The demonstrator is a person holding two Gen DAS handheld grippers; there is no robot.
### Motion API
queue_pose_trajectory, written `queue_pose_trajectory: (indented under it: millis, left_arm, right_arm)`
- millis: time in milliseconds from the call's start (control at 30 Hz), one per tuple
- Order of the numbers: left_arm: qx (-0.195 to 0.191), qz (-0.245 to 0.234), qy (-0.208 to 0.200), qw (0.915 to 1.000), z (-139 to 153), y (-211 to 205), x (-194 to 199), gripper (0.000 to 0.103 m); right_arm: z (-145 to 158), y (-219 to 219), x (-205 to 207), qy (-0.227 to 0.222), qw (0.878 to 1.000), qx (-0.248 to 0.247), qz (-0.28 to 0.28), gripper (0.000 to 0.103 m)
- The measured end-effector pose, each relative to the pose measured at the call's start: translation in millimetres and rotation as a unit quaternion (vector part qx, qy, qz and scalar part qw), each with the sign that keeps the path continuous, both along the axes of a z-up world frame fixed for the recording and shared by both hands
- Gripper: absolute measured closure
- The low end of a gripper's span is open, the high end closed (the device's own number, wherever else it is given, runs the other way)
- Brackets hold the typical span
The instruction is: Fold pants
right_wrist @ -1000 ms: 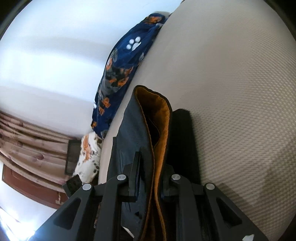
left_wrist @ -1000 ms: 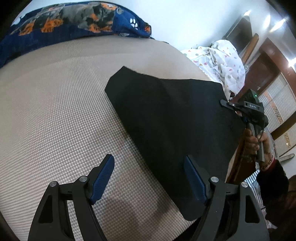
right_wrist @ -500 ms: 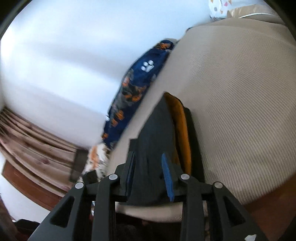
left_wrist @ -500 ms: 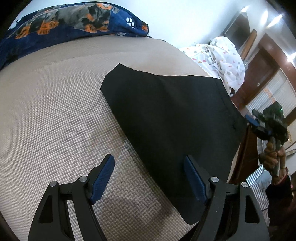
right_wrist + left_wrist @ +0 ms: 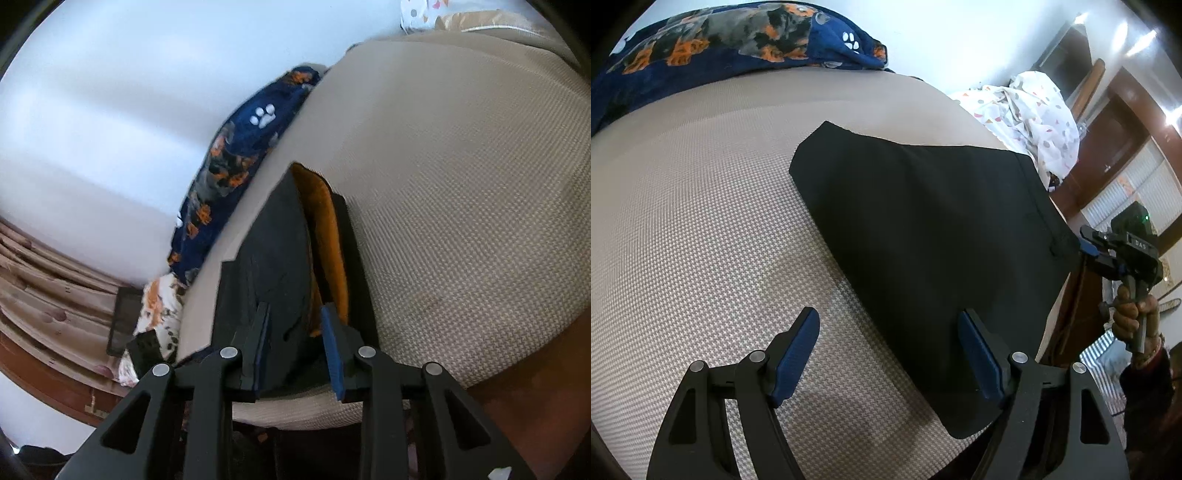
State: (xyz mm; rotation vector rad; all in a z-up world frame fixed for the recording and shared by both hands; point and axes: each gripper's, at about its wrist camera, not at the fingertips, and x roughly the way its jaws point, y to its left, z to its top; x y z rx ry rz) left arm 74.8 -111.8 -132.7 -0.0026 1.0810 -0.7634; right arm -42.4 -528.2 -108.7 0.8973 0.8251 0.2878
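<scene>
Black pants (image 5: 923,240) lie folded flat on the beige mattress (image 5: 701,221), waist end at the right edge. My left gripper (image 5: 888,325) hovers open above the near side; its right finger is over the pants' edge and nothing is between the pads. My right gripper (image 5: 1087,245), held by a hand (image 5: 1130,310), sits just off the waistband corner beyond the bed's edge. In the right wrist view its jaws (image 5: 295,321) stand narrowly apart with the blue pads showing. The pants (image 5: 273,258) and their orange lining (image 5: 325,236) lie past the tips, unpressed.
A navy blanket with orange print (image 5: 720,37) runs along the wall side of the bed. A white patterned sheet (image 5: 1034,110) is bunched at the far right corner. Dark wooden furniture (image 5: 1108,140) stands beyond the right edge.
My right gripper let go of the waistband it was pinching and drew back off the bed's edge. The pants settled flat. My left gripper has not moved.
</scene>
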Motion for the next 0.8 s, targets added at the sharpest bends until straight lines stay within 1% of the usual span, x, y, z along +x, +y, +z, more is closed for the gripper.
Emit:
queue_pose_trajectory:
  millis: [33, 67, 100, 167, 267, 300, 333, 400, 467, 533, 567, 633, 700, 733, 767, 800]
  left_arm:
    - [0.001, -0.001, -0.001, 1.0, 0.0, 0.1, -0.2, 0.026]
    - [0.001, -0.001, 0.0, 1.0, 0.2, -0.7, 0.2, 0.026]
    - [0.001, -0.001, 0.0, 1.0, 0.4, -0.8, 0.4, 0.026]
    - [0.003, 0.001, -0.001, 1.0, 1.2, -1.0, 1.6, 0.026]
    - [0.003, 0.002, 0.0, 1.0, 0.7, -1.7, 1.9, 0.026]
    - [0.002, 0.002, 0.0, 1.0, 0.4, -1.9, 2.1, 0.026]
    - [0.002, 0.002, 0.002, 1.0, -1.1, -2.2, 2.8, 0.026]
    - [0.004, 0.002, 0.007, 1.0, -4.2, -4.3, 4.4, 0.026]
    - [0.004, 0.003, 0.008, 1.0, -5.6, -4.2, 3.6, 0.026]
    - [0.003, 0.003, 0.008, 1.0, -4.5, -4.1, 2.8, 0.026]
    - [0.002, 0.003, 0.008, 1.0, -3.9, -4.1, 3.2, 0.026]
    - [0.001, 0.005, 0.009, 0.9999, -3.7, -3.0, 3.8, 0.026]
    - [0.0, 0.007, 0.008, 0.9999, -3.0, -2.5, 3.1, 0.026]
    - [-0.001, 0.008, 0.008, 0.9999, -2.9, -1.8, 1.5, 0.026]
    - [-0.005, 0.007, 0.01, 0.9999, -2.8, -1.4, 1.8, 0.026]
    - [-0.009, 0.006, 0.013, 0.9999, -3.9, 0.2, 3.0, 0.026]
  right_arm:
    - [1.8, 2.4, 0.7, -0.002, 1.0, -0.009, 0.005, 0.076]
    - [4.6, 4.5, 0.6, -0.005, 1.0, -0.022, 0.008, 0.087]
    - [6.4, 5.3, 0.3, -0.005, 1.0, -0.029, 0.01, 0.094]
    - [10.3, 5.9, -3.1, -0.007, 0.999, -0.03, 0.008, 0.096]
    - [8.2, 4.4, -12.8, -0.001, 1.0, -0.008, 0.006, 0.098]
    - [4.8, 3.0, -15.1, 0.006, 1.0, -0.011, 0.003, 0.098]
    - [-2.3, -0.2, -17.3, 0.017, 1.0, -0.022, -0.004, 0.098]
    - [-17.8, -8.3, -18.5, 0.032, 0.999, -0.002, -0.016, 0.098]
    - [-24.6, -10.9, -19.7, 0.034, 0.999, 0.002, -0.019, 0.099]
    - [-20.2, -10.0, -19.6, 0.021, 1.0, 0.001, -0.017, 0.098]
    - [-17.0, -10.0, -19.4, 0.016, 1.0, 0.003, -0.014, 0.096]
    - [-10.3, -11.4, -19.5, 0.016, 1.0, -0.011, -0.019, 0.094]
    - [-0.5, -13.0, -19.5, 0.013, 0.999, -0.037, -0.029, 0.088]
    - [2.8, -13.2, -16.8, 0.017, 0.998, -0.054, -0.028, 0.07]
    - [4.7, -13.0, -12.5, 0.022, 0.997, -0.067, -0.024, 0.038]
    - [5.9, -12.2, -9.0, 0.023, 0.997, -0.074, -0.021, 0.027]
